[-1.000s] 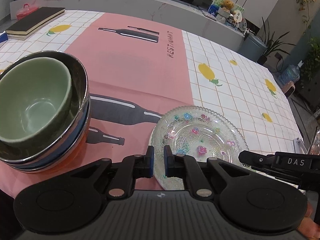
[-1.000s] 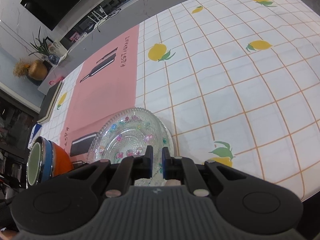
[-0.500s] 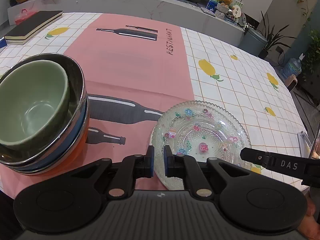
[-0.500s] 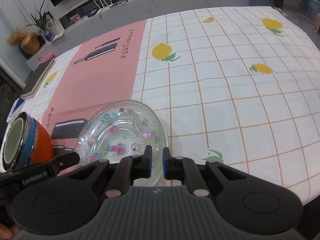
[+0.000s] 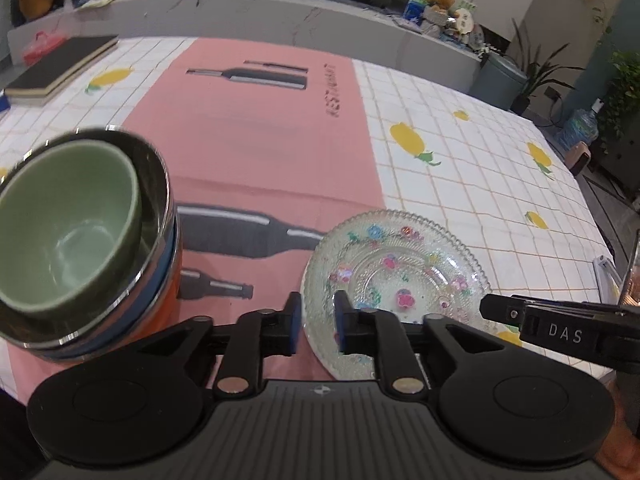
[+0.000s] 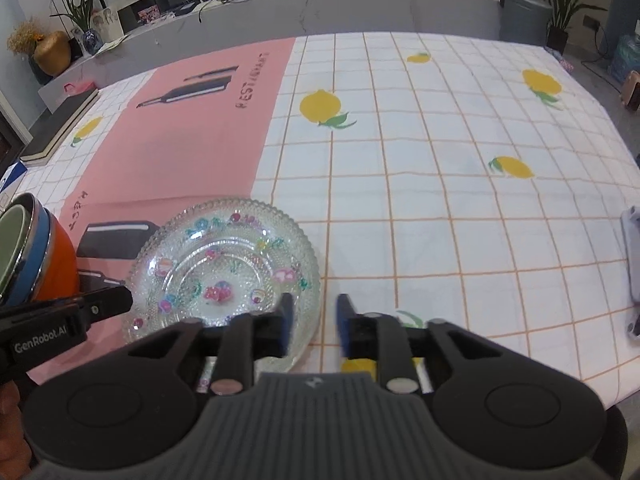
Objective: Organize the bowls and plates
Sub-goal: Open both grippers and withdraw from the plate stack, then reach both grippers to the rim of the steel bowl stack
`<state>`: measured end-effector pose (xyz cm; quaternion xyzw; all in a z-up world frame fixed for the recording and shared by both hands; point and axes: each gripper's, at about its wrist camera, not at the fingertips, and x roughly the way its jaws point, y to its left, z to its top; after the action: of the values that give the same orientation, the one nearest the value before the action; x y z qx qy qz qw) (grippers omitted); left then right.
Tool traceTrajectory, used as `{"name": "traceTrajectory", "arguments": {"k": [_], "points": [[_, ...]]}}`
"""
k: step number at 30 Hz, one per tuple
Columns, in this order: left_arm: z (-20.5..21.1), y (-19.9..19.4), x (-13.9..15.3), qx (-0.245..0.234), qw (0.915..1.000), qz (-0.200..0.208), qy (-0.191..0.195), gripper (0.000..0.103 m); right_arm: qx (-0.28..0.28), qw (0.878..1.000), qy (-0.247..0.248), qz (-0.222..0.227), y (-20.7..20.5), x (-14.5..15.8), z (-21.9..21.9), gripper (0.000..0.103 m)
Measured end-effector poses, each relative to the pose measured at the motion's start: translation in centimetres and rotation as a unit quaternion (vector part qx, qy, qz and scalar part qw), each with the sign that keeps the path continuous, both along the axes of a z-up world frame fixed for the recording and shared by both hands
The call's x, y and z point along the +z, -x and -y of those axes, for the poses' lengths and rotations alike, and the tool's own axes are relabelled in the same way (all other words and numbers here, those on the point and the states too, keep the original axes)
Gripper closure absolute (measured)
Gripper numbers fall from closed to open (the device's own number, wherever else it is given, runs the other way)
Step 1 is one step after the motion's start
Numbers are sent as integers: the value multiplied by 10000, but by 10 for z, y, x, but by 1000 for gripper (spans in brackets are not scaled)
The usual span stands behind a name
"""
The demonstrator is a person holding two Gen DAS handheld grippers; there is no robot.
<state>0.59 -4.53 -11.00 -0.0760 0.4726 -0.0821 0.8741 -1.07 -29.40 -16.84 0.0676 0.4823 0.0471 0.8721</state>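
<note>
A clear glass plate (image 5: 400, 276) (image 6: 224, 268) with coloured flower dots lies on the tablecloth near the front edge. My left gripper (image 5: 317, 320) straddles its left rim. Its jaws are opening, and the pads stand off the glass. My right gripper (image 6: 315, 314) straddles the right rim and its jaws are opening too, clear of the rim. Each wrist view shows one finger of the other gripper beside the plate. Left of the plate stands a stack of bowls (image 5: 80, 232) (image 6: 36, 256): a green bowl in a steel one, on a blue and an orange one.
The cloth has a pink panel (image 5: 256, 140) and a white checked part with lemons (image 6: 440, 200). A black notebook (image 5: 60, 66) lies at the far left. A white object (image 6: 634, 264) sits at the right edge. A grey counter runs behind the table.
Both grippers' jaws, shut on the plate's rims before, have parted. The right wrist view has rolled level and drawn back a little. The bowl stack has not moved.
</note>
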Motion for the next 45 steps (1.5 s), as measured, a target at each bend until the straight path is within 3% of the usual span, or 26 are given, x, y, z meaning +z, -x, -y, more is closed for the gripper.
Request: {"name": "traceTrajectory", "arguments": {"k": [5,8,12,18,23,25,30,36,40,45], "points": [[-2,-2,13,-131,9999,61,53,70,26,9998,-173,76,1,15,-1,66],[-1,-2,23,-229,9997,63,-23,69,37,9997,-224,10,0,24,-4,55],[-3,-1,39,-338,9994,40,-59,68,91,9998,-147,-130,-1,32,-11,55],[-16,7,66,-362,9986,370,-57,68,223,9990,-325,-199,-3,46,-23,52],[-39,9,85,-145,9982,556,-166,65,394,9977,-479,-262,-10,58,-40,47],[-52,9,93,-13,9978,626,-225,64,474,9963,-635,-337,-14,61,-47,41],[-85,12,107,359,9952,808,-426,58,691,9914,-984,-513,-23,66,-70,40],[-132,11,108,1008,9901,820,-540,51,976,9823,-1439,-697,-35,69,-107,35],[-161,13,102,1363,9879,656,-347,45,1194,9770,-1550,-854,-43,67,-137,29],[-192,14,87,1697,9850,262,193,41,1148,9710,-1698,-1230,-55,50,-163,28]]}}
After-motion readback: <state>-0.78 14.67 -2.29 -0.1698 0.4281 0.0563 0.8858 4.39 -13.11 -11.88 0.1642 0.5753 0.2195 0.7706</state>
